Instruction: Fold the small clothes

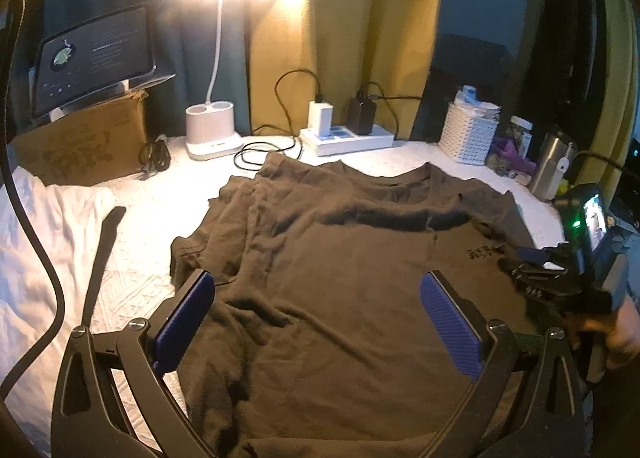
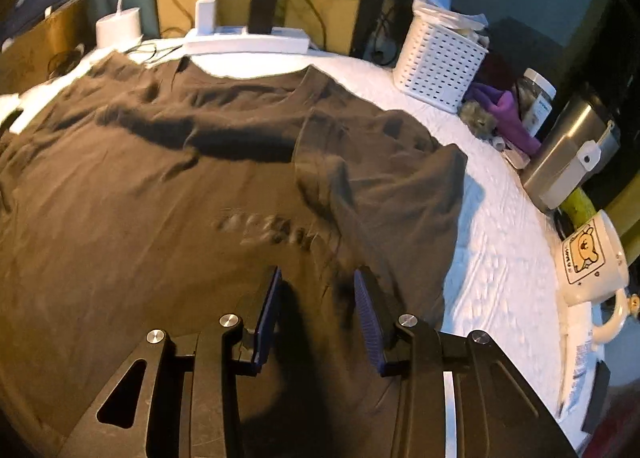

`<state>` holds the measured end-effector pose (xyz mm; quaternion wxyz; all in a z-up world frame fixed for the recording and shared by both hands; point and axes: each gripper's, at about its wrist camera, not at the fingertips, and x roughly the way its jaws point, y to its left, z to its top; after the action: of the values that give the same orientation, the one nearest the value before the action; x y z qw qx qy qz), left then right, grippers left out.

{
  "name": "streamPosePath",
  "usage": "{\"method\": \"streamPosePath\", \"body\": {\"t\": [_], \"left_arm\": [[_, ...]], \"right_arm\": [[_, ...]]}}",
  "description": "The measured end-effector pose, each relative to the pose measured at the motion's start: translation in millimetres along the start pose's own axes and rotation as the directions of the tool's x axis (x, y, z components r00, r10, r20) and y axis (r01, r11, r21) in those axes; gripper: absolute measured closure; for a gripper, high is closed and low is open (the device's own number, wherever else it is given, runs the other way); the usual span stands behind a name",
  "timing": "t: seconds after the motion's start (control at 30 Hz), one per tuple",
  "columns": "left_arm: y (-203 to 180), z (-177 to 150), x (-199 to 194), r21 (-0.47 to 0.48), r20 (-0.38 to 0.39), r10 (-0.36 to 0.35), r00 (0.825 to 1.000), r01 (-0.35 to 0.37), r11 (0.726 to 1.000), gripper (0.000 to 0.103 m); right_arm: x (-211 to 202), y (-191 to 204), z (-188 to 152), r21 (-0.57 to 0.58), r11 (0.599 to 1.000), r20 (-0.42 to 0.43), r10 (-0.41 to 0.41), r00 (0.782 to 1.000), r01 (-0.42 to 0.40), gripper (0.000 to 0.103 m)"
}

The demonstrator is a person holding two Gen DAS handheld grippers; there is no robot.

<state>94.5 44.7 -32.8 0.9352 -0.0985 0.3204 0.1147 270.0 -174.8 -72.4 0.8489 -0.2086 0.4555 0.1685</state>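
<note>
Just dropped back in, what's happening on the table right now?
A person is folding a dark brown T-shirt spread on the white cloth-covered table using two handheld grippers. The shirt's right sleeve is already folded inward. The left gripper hangs wide open over the shirt's lower half. The right gripper is narrower, above the folded edge, with nothing visibly pinched.

A home bedroom, bed with white quilted cover, lit desk lamp and power strip along its far edge, yellow curtains behind, bear mug at the right edge
</note>
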Motion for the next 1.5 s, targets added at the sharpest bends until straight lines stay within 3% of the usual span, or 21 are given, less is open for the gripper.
{"method": "streamPosePath", "body": {"t": [0.03,0.07,0.17,0.27,0.4,0.73,0.87,1.0,1.1,1.2,1.23,1.27,1.3,1.33,1.37,1.43,1.5], "left_arm": [[1.9,-0.2,2.8,-0.005,-0.009,0.005,1.000,-0.005,1.000,0.002],[3.7,-0.2,5.6,-0.009,-0.017,0.009,1.000,-0.009,1.000,0.002],[6.4,2.3,11.1,-0.014,-0.037,0.010,0.999,-0.011,1.000,0.002],[8.4,8.4,10.7,-0.012,-0.029,0.012,1.000,-0.012,1.000,0.002],[17.2,13.1,7.1,-0.030,-0.009,0.020,1.000,-0.020,0.999,0.002],[54.3,-2.9,-0.7,-0.066,-0.019,0.069,0.997,-0.070,0.995,0.002],[82.6,-5.5,-1.2,-0.088,-0.024,0.119,0.993,-0.121,0.989,0.002],[107.3,2.3,7.4,-0.100,-0.027,0.132,0.991,-0.134,0.986,0.002],[118.1,10.6,23.9,-0.087,-0.038,0.118,0.992,-0.121,0.989,0.002],[126.6,18.4,52.1,-0.059,-0.070,0.112,0.991,-0.116,0.992,0.002],[128.1,20.3,62.6,-0.044,-0.085,0.101,0.991,-0.105,0.994,0.002],[129.4,21.7,72.1,-0.038,-0.100,0.086,0.991,-0.091,0.995,0.002],[130.8,22.5,81.9,-0.034,-0.119,0.070,0.990,-0.074,0.997,0.002],[131.7,22.5,91.8,-0.031,-0.140,0.058,0.988,-0.063,0.998,0.006],[131.5,21.6,98.5,-0.024,-0.159,0.052,0.986,-0.056,0.998,0.017],[130.9,18.3,112.6,-0.019,-0.207,0.024,0.978,-0.029,0.999,0.028],[126.9,19.0,110.9,-0.008,-0.199,-0.020,0.980,0.019,1.000,0.036]], "right_arm": [[0.7,-1.4,0.5,0.003,1.000,0.003,0.003,1.000,-0.003,0.082],[2.7,-5.0,0.2,0.005,1.000,0.001,0.001,1.000,-0.001,0.089],[3.8,-21.1,1.3,0.059,0.996,0.006,0.068,0.998,-0.068,0.098],[-2.6,-41.5,2.3,0.157,0.972,0.033,0.174,0.984,-0.177,0.098],[-17.9,-60.7,3.7,0.254,0.905,0.104,0.324,0.940,-0.340,0.098],[-13.7,-52.7,-8.4,0.339,0.805,0.084,0.489,0.868,-0.486,0.098],[-0.2,-36.9,-12.5,0.339,0.822,0.012,0.483,0.875,-0.458,0.098],[-9.4,-15.1,-4.9,0.222,0.912,-0.038,0.361,0.932,-0.344,0.097],[-17.7,-8.2,1.3,0.162,0.947,-0.037,0.286,0.957,-0.277,0.095],[-22.1,-9.1,7.8,0.145,0.961,-0.031,0.241,0.970,-0.235,0.084],[-22.9,-9.5,10.2,0.142,0.966,-0.032,0.224,0.974,-0.218,0.062],[-22.9,-10.0,11.8,0.140,0.969,-0.034,0.212,0.977,-0.205,0.029],[-23.6,-10.7,13.9,0.139,0.974,-0.032,0.185,0.982,-0.179,0.016],[-25.8,-10.9,14.6,0.137,0.977,-0.028,0.171,0.985,-0.166,0.010],[-27.3,-10.9,15.3,0.133,0.979,-0.024,0.158,0.987,-0.154,0.010],[-28.9,-11.0,16.7,0.135,0.982,-0.029,0.141,0.990,-0.136,0.010],[-30.7,-12.1,17.8,0.141,0.984,-0.029,0.117,0.993,-0.112,0.010]]}}
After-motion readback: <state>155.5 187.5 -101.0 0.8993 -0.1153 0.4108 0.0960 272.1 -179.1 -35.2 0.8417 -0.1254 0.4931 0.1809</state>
